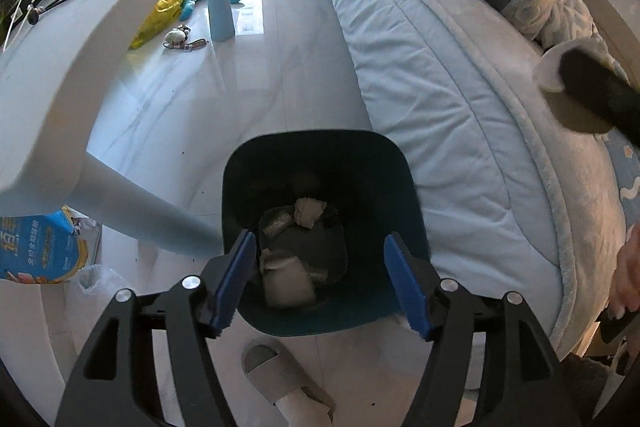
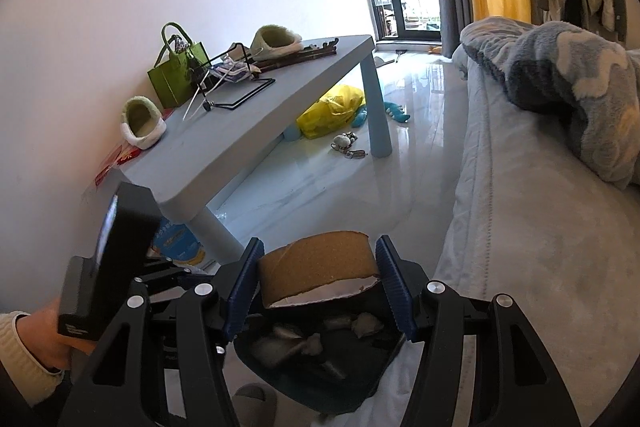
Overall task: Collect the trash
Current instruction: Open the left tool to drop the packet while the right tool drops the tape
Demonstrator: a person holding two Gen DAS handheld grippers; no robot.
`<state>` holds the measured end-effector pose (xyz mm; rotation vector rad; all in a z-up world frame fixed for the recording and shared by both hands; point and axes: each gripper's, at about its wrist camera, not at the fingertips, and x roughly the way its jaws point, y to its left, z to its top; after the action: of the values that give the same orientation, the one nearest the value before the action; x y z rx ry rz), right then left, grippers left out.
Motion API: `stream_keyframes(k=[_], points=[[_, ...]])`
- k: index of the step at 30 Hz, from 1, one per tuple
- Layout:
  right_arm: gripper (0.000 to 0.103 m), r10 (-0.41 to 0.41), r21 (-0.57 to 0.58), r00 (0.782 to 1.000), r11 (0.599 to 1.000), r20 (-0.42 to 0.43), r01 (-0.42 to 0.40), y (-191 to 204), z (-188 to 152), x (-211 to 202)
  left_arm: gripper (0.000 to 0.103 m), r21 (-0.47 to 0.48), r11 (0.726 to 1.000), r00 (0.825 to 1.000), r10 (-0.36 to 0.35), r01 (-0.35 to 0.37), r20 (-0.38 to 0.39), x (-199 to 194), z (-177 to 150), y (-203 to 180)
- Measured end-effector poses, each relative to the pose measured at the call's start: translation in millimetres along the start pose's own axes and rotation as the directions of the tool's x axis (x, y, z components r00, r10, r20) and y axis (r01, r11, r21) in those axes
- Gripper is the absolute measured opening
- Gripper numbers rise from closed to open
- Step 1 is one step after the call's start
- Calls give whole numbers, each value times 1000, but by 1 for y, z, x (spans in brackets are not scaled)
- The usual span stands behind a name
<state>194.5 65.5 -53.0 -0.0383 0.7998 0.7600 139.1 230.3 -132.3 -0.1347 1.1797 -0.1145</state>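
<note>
A dark teal trash bin (image 1: pixel 394 183) stands on the floor between table and bed, with crumpled tissues (image 1: pixel 308 213) at its bottom. My left gripper (image 1: pixel 322 281) hangs open right over the bin. Its blue pads stand wide apart, and a blurred white tissue (image 1: pixel 286 283) shows between them, lower down inside the bin, touching neither pad. My right gripper (image 2: pixel 319 285) is shut on a brown cardboard tape roll (image 2: pixel 316 263), held just above the bin's (image 2: pixel 360 379) rim. From the left wrist view that roll (image 1: pixel 550 75) appears at the right edge over the bed.
A light blue low table (image 1: pixel 100 39) stands left of the bin, one leg touching it. The bed (image 1: pixel 440 87) runs along the right. A grey slipper (image 1: pixel 280 375) lies in front of the bin, a blue printed box (image 1: pixel 36 247) under the table, a yellow bag (image 2: pixel 332 111) farther back.
</note>
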Motion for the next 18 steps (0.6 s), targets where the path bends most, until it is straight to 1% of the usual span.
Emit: stream_keyframes(k=[6,13,18], points=[[59,-9,0,999,1000,-42,9,4,-4,18,70,-26,999,997,-20,22,78,-21,4,10],[59,-26,-3,994,1000,-102,26,6,-12,41,70,-62,997,983,-34,46,178,-48,10,22],[59,-44,-20,986,999,-159,41,9,-20,60,64,-90,993,976,-50,71,212,-57,15,32]])
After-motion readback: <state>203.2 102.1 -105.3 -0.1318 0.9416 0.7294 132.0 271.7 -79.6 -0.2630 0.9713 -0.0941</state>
